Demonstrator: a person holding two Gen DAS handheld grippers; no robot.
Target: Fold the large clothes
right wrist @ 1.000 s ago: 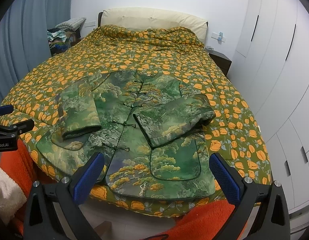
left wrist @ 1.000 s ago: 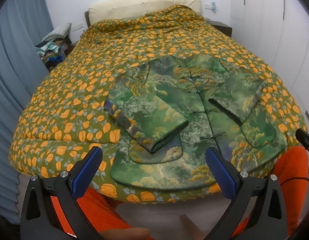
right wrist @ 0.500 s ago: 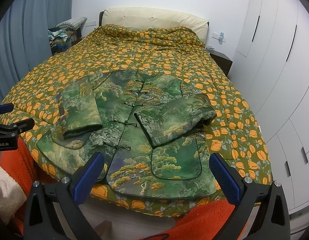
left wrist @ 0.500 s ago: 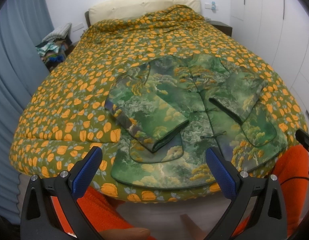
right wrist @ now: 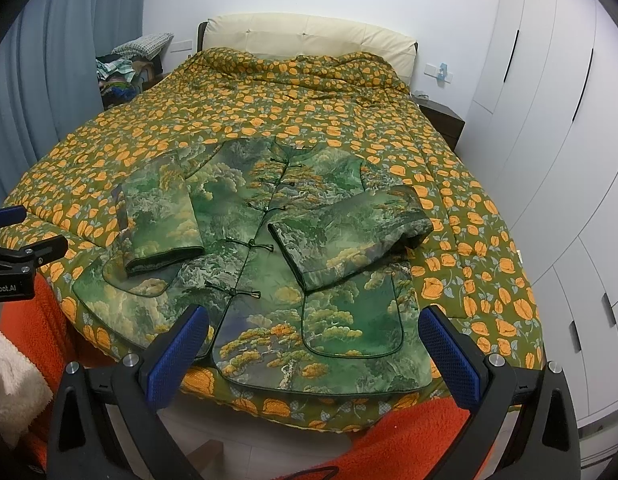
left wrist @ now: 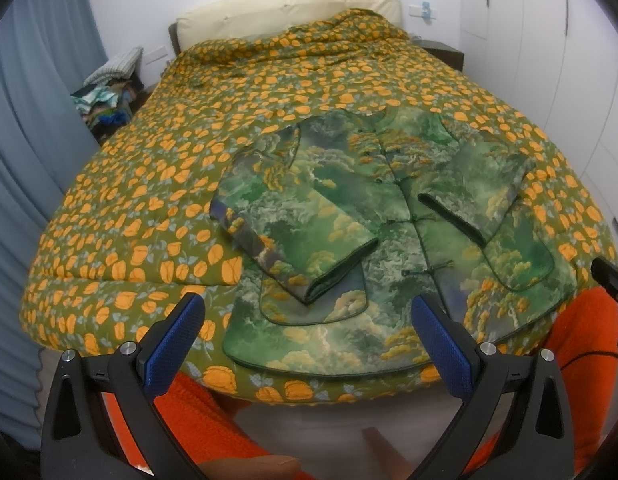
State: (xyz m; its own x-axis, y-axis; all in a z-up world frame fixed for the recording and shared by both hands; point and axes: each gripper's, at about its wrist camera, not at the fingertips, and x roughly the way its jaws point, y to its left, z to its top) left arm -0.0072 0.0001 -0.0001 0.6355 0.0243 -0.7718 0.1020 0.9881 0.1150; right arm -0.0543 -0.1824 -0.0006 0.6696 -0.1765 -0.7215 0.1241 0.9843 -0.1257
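A green landscape-print jacket (left wrist: 389, 240) (right wrist: 261, 264) lies face up near the foot of the bed, its knot buttons fastened. Both sleeves are folded in over the front: the left sleeve (left wrist: 301, 236) (right wrist: 161, 220) and the right sleeve (left wrist: 473, 196) (right wrist: 349, 236). My left gripper (left wrist: 307, 336) hovers open before the jacket's lower left hem, holding nothing. My right gripper (right wrist: 315, 344) stands open before the lower right hem, also empty. The left gripper's body (right wrist: 13, 256) shows at the left edge of the right wrist view.
The bed wears an olive quilt with orange flowers (left wrist: 169, 184) (right wrist: 469, 240) and a cream headboard (right wrist: 309, 36). A person's orange sleeves (left wrist: 581, 360) (right wrist: 389, 432) sit at the foot. White wardrobe doors (right wrist: 549, 120) stand right, a grey curtain (left wrist: 25, 140) and clothes pile (right wrist: 121, 72) left.
Both views have shifted only slightly; the jacket and sleeves lie as before. Both grippers stay open.
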